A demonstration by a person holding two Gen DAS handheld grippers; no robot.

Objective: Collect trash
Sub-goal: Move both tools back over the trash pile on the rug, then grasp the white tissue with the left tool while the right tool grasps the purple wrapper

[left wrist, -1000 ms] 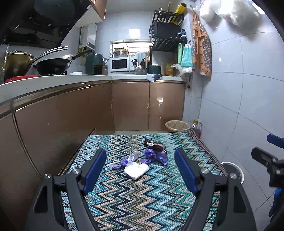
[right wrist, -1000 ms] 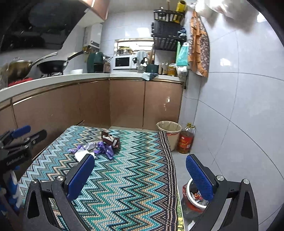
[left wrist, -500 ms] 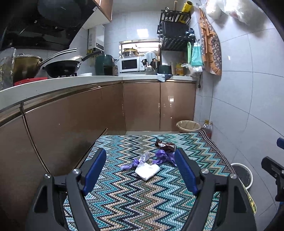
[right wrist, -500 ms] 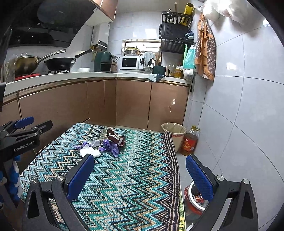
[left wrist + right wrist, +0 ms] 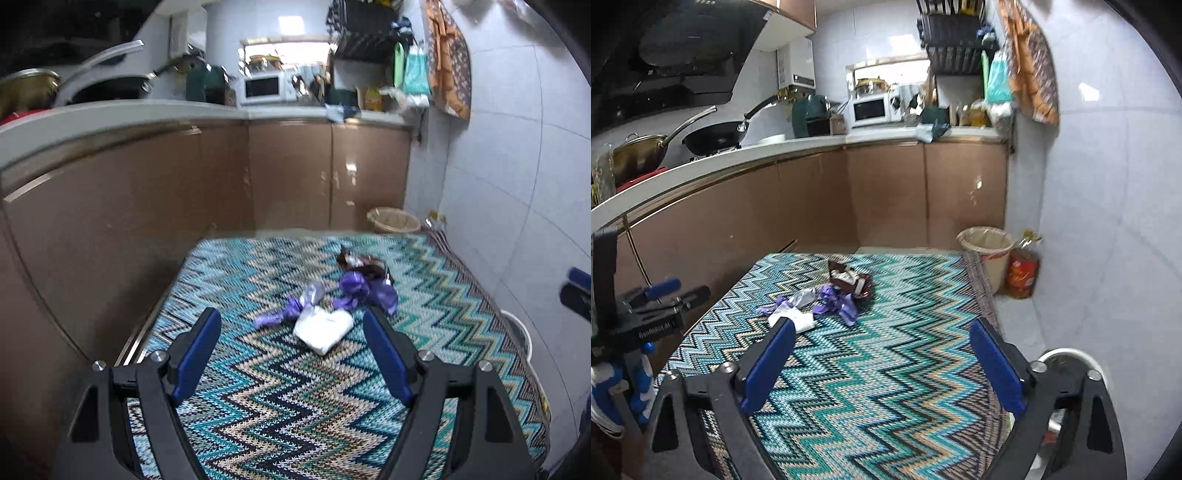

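Clearly the white wad [image 5: 322, 329] on the zigzag rug [image 5: 280, 406] lies dead ahead between the spread left tongs [image 5: 291, 341]; right tongs [image 5: 882, 350], also spread and empty, sit farther off.

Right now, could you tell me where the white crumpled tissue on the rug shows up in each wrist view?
Left wrist: white tissue lies at centre, just ahead of the open fingers.
Right wrist: white tissue lies left of centre, partly behind the left fingertip.
Shared landmark: the purple wrapper just beyond it.
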